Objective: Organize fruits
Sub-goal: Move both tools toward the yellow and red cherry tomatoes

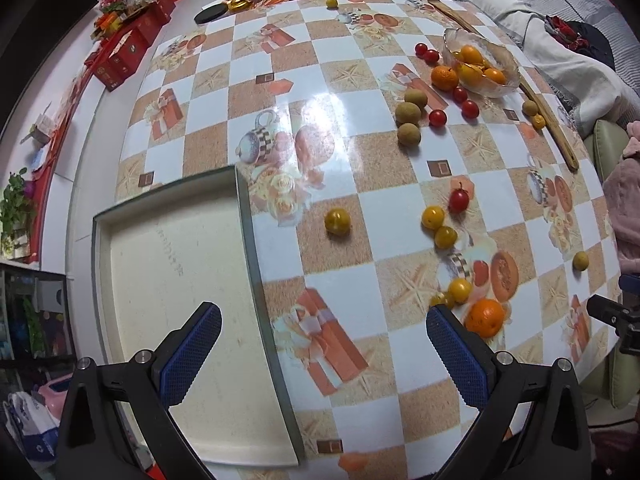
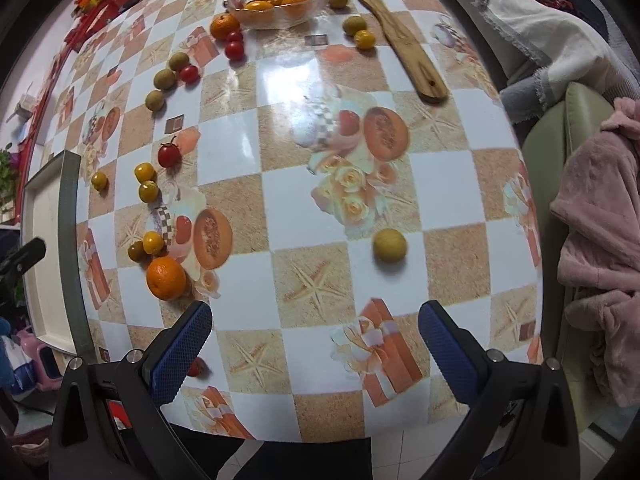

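Fruits lie scattered over the checkered tablecloth, all placed here relative to the glass bowl at the far right of the table. Bowl holds several orange and yellow fruits. Touching or just beside its near-left rim: one mandarin, with red cherry tomatoes around it. Nearer the camera from the bowl, three brown-green round fruits in a loose cluster, one red tomato beside them. Well nearer again: a stemmed red tomato, two yellow fruits touching each other, one yellow fruit alone to their left. Farthest from the bowl, near the left gripper: a second mandarin beside small yellow fruits. Left gripper jaws spread wide, nothing between them; its left finger is over the shallow open box, which has nothing in it. Right gripper jaws also spread, holding nothing, above the table edge; a lone yellow-green fruit lies ahead of it. A small red object, possibly a tomato, shows partly behind its left finger. Wooden spatula lies to the right of the bowl.
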Demonstrator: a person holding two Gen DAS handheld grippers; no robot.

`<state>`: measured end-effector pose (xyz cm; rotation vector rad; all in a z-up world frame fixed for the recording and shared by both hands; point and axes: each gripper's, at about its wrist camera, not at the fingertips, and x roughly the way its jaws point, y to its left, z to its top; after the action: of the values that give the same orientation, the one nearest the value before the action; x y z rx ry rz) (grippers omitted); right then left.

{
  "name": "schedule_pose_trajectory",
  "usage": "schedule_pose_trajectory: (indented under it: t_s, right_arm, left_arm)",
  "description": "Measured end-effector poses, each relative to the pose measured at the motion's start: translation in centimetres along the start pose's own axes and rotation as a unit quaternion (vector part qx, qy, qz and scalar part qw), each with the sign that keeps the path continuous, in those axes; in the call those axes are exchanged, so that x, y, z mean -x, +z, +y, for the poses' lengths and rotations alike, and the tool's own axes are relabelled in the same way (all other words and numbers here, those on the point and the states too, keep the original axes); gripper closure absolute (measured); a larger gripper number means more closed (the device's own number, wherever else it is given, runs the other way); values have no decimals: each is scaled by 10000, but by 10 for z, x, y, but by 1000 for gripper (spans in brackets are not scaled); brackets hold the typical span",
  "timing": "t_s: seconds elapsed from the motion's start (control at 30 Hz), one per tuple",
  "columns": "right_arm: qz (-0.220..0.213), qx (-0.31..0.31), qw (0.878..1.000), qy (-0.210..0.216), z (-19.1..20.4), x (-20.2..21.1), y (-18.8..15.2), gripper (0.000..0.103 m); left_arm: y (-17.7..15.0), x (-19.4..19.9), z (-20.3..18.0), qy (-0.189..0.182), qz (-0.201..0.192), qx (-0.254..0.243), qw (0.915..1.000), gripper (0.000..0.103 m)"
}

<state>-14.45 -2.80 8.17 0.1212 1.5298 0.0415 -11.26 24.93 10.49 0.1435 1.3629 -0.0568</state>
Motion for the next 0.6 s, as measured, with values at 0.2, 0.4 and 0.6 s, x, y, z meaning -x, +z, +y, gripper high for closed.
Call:
schedule_pose_trajectory:
  t_s: [0.2,0.4,0.6]
  right_arm:
    - [-233,449,9986,158,29,-14,30,0]
    - [-285,722,9967,222,54,-33,67,3]
    - [-184,1012,9937,441,78,-53,92,22]
  left_arm:
    - [26,-28,-7,147,-153,-180,9996,0]
    - [42,-59,-11,278,-125,-267,9992,0]
    - [48,-85,-11,322,88,-289,9990,16]
